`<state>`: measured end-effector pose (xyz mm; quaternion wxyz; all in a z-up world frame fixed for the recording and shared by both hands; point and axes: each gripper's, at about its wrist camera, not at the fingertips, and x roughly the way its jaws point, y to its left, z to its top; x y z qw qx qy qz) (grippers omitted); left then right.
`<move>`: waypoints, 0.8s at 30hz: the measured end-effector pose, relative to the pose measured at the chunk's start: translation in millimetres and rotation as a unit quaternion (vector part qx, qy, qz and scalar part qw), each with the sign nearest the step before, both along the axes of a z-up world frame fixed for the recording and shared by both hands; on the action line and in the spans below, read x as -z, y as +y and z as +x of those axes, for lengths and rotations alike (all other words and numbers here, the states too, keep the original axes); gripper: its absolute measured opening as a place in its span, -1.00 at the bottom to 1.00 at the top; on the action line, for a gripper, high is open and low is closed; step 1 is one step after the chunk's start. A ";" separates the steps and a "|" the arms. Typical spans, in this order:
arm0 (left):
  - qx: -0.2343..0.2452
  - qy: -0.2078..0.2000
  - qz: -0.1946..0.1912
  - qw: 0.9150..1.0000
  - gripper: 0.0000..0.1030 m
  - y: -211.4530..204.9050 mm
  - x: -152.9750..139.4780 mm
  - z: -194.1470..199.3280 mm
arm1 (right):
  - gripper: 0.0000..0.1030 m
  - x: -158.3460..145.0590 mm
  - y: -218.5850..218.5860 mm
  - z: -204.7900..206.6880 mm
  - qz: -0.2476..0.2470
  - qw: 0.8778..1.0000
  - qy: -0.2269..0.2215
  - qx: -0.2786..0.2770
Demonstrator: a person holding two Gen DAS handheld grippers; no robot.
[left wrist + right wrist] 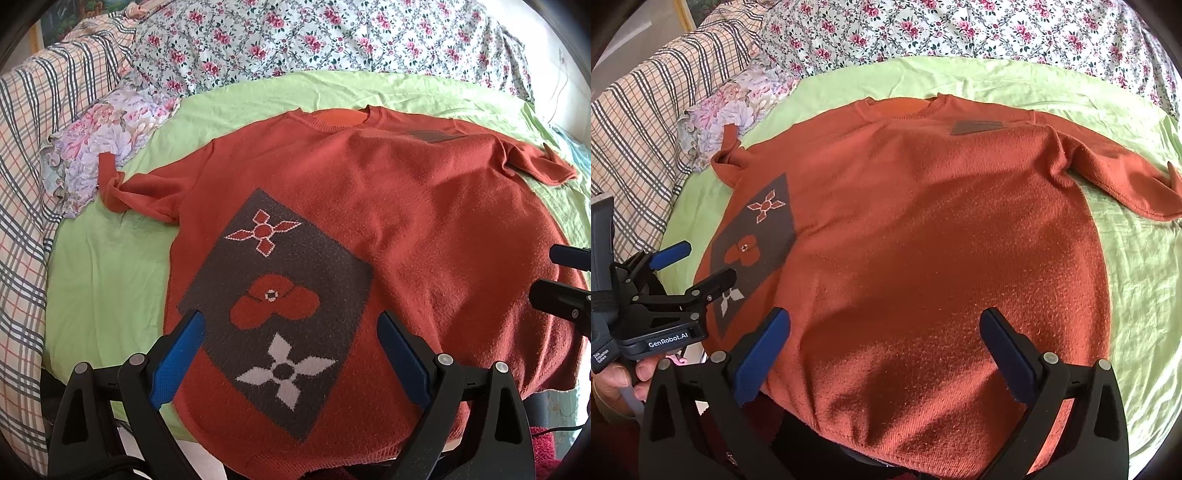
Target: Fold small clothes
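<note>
A rust-orange knitted short-sleeved sweater [424,221] lies flat, front up, on a light green sheet [110,277], neck away from me. A grey panel with flower motifs [280,302] is on its left front. My left gripper [290,325] is open and empty, hovering over the panel near the hem. My right gripper [884,325] is open and empty above the sweater's [923,240] lower middle. The left gripper also shows in the right wrist view [701,264], at the sweater's left hem. The left sleeve [147,195] is twisted; the right sleeve [1126,184] lies spread out.
A floral quilt [332,37] is bunched at the back. A checked blanket [22,184] and a pastel floral cloth [96,144] lie at the left. The green sheet [1145,295] extends right of the sweater. The bed's near edge is below the hem.
</note>
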<state>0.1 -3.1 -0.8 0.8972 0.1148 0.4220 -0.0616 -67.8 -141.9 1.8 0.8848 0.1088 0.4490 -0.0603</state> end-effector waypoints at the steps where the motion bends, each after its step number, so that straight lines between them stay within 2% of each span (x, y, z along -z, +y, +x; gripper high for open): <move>1: 0.001 0.006 0.003 1.000 0.85 -0.3 0.1 1.3 | 0.99 -0.4 -0.9 0.3 0.001 1.000 -0.001 0.001; 9: 0.004 0.011 -0.012 1.000 0.87 -0.6 -0.6 13.2 | 0.99 -1.3 -12.9 -2.3 0.006 1.000 -0.006 0.012; 24: 0.019 0.024 -0.014 0.999 0.88 -14.9 2.8 35.3 | 0.99 -4.5 -49.9 -5.2 0.049 0.996 -0.056 0.044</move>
